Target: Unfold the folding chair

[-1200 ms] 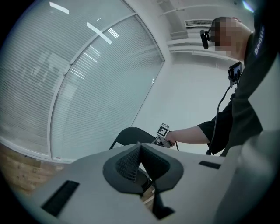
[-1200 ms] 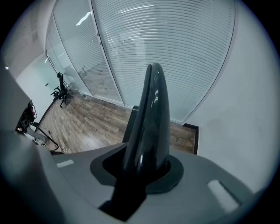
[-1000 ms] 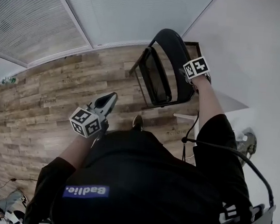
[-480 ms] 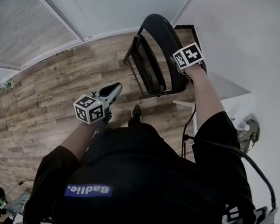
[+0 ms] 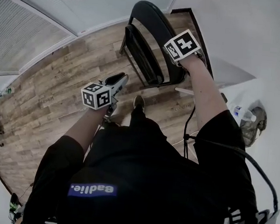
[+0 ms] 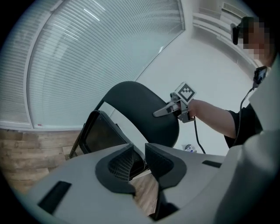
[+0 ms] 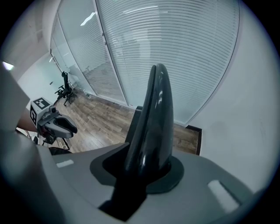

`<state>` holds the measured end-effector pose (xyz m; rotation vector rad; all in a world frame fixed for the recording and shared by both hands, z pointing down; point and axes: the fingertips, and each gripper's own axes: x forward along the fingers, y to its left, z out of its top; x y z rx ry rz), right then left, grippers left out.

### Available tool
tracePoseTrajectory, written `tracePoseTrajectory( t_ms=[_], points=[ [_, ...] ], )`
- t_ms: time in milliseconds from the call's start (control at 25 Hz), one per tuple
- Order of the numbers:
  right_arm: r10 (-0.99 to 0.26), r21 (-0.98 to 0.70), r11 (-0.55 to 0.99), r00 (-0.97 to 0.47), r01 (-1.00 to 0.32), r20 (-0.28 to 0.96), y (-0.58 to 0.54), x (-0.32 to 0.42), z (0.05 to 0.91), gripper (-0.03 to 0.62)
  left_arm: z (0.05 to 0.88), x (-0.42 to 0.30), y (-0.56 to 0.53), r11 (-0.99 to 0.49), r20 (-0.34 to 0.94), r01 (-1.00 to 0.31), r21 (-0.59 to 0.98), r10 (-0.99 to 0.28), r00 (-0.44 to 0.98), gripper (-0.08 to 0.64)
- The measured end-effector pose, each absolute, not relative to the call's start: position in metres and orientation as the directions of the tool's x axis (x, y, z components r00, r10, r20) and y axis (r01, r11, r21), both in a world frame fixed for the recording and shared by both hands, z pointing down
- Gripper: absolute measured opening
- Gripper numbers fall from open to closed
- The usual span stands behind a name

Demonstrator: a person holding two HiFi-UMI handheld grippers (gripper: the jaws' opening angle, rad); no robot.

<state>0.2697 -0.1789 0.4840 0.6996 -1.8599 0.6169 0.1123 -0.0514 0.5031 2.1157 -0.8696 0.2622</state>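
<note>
The curved black plastic chair backrest is clamped between the right gripper's jaws. The left gripper's jaws, just opening, are parted slightly and empty.

Sole legible marking: blue patch on the person's black shirt, near side, white lettering reading "Badlie."

Glossy black folding chair on brown wood-plank floor, white wall, pale blinds w/ fine horiz. slats; grey left gripper & right gripper, each w/ b&w square-marker cube; black shirt w/ blue label, white lettering.
</note>
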Motion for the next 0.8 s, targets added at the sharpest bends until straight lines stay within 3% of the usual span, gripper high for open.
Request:
tracePoseTrajectory(
  t_ms=[360,800],
  points=[
    [-0.190,-0.100,0.703,-0.321,-0.704,0.928,-0.177,0.269,0.487,0.103,0.583,0.152,-0.106,-0.234,0.502,-0.643,0.729,-0.456,0.735,0.153],
    [-0.186,-0.097,0.710,-0.317,-0.698,0.930,-0.182,0.276,0.489,0.104,0.645,0.199,-0.152,-0.154,0.564,-0.668,0.728,-0.419,0.711,0.239]
  ],
)
